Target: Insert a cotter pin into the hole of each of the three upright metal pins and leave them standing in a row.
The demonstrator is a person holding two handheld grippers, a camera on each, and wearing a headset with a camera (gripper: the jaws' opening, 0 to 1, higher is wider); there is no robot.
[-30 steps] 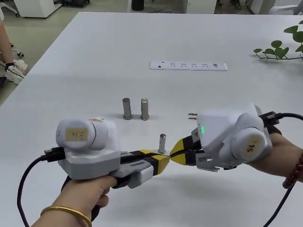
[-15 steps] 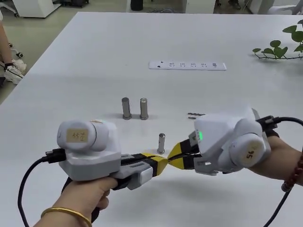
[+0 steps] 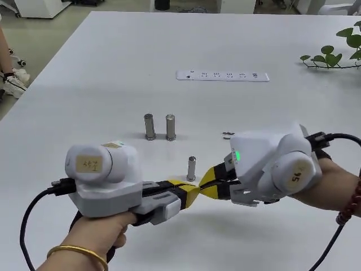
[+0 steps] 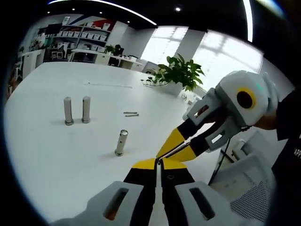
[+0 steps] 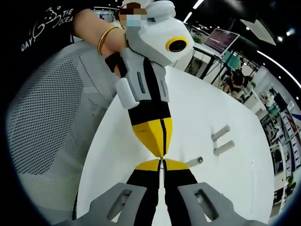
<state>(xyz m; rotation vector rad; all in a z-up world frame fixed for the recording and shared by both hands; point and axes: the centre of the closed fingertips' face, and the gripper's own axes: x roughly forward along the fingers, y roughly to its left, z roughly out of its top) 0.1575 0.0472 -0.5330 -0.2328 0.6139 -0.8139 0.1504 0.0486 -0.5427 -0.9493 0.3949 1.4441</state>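
Three upright metal pins stand on the white table: two side by side at the back (image 3: 149, 126) (image 3: 170, 126) and one nearer (image 3: 191, 168). The left gripper view shows the same pins (image 4: 68, 110) (image 4: 86, 109) (image 4: 121, 142). Just in front of the near pin my left gripper (image 3: 193, 192) and right gripper (image 3: 206, 183) meet tip to tip. A thin cotter pin (image 4: 175, 150) runs from my left jaws into the right jaws. Both grippers are shut on it. In the right gripper view the left gripper's tips (image 5: 161, 151) touch my right gripper (image 5: 161, 163).
Spare cotter pins (image 3: 228, 134) lie on the table right of the back pair. A white power strip (image 3: 222, 75) lies farther back. A potted plant (image 3: 333, 56) trails at the far right edge. Cables hang from both grippers.
The grippers stay tip to tip on the cotter pin. The right gripper has edged slightly left and up, so the yellow tips overlap more. The metal pins have not moved.
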